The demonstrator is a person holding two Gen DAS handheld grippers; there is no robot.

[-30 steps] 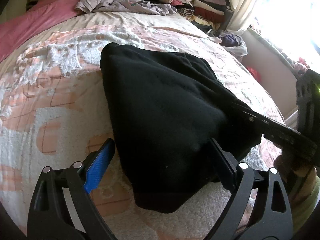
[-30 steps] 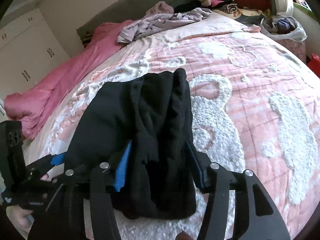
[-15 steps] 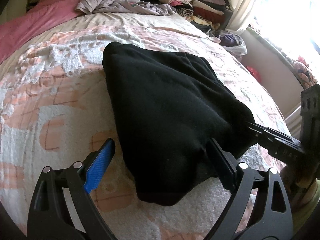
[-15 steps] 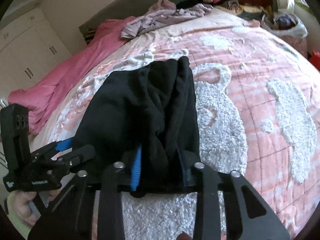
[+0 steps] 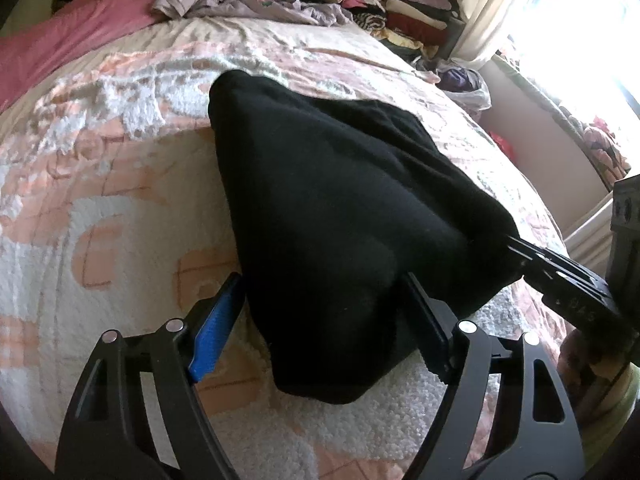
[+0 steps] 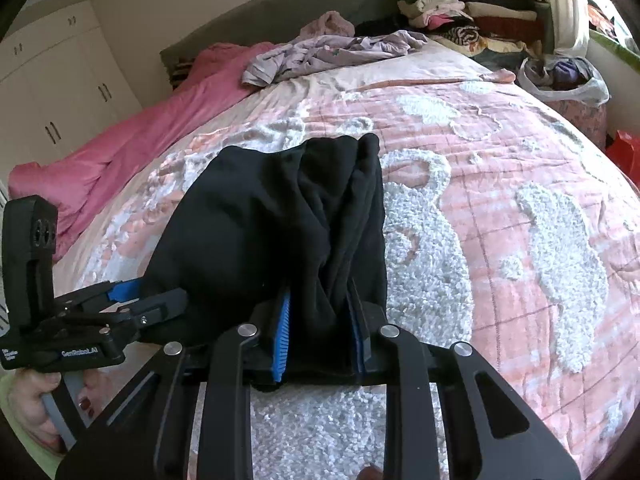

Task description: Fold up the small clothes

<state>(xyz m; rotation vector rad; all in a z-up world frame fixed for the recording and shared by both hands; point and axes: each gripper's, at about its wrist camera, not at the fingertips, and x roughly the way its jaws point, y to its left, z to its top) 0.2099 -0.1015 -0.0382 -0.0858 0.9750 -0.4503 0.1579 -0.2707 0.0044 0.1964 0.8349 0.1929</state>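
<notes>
Pink bedding lies bunched along the left side of the bed, and next to it a pink and white tufted blanket covers the mattress. On that blanket sits the black garment, partly folded. The left gripper straddles the garment's near corner; its jaws have just been closing, the blue pad just beside the cloth's left edge, and I cannot tell if they squeeze it yet. Further right, the right gripper is clenched on a bunched fold of the garment, its jaws having just drawn in around it. At the far side are lilac clothes and, right of them, a stack of folded clothes
</notes>
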